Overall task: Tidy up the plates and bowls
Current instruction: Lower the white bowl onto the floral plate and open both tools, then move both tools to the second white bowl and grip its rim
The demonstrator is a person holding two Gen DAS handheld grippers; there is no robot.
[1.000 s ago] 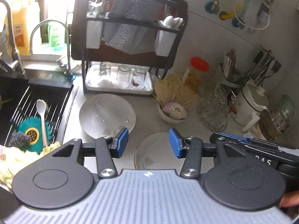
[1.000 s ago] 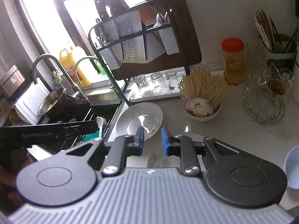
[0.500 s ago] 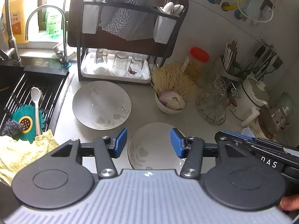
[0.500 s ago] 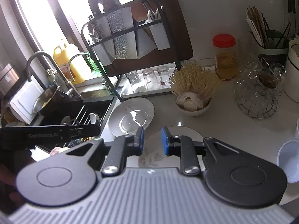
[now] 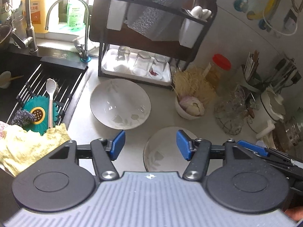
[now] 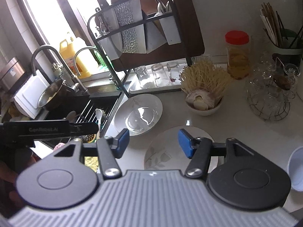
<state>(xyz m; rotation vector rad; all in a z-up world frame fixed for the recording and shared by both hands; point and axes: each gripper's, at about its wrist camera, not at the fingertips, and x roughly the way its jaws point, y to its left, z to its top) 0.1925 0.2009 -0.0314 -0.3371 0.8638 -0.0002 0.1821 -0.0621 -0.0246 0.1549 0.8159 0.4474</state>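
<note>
A large white plate with a leaf pattern (image 5: 120,104) (image 6: 139,111) lies on the counter in front of the dish rack. A smaller leaf-patterned plate (image 5: 166,138) (image 6: 166,143) lies nearer, right under both grippers. My left gripper (image 5: 151,144) hovers over its left part, jaws opening, nothing between the blue pads. My right gripper (image 6: 153,141) hangs over the same plate, jaws also opening and empty. Each gripper shows at the edge of the other's view: the left gripper (image 6: 47,130), the right gripper (image 5: 265,153).
A small bowl of garlic (image 5: 189,109) and a noodle bundle sit right of the plates. Behind stand the black dish rack (image 5: 151,37) with upturned glasses, a wire glass holder (image 5: 231,113) and a red-lidded jar. The sink (image 5: 37,87) and a yellow cloth (image 5: 28,145) are left. A white cup (image 6: 296,168) is far right.
The right gripper's jaws went from nearly shut to wide apart. The left gripper's jaws spread a little wider. Both hands stayed over the small plate.
</note>
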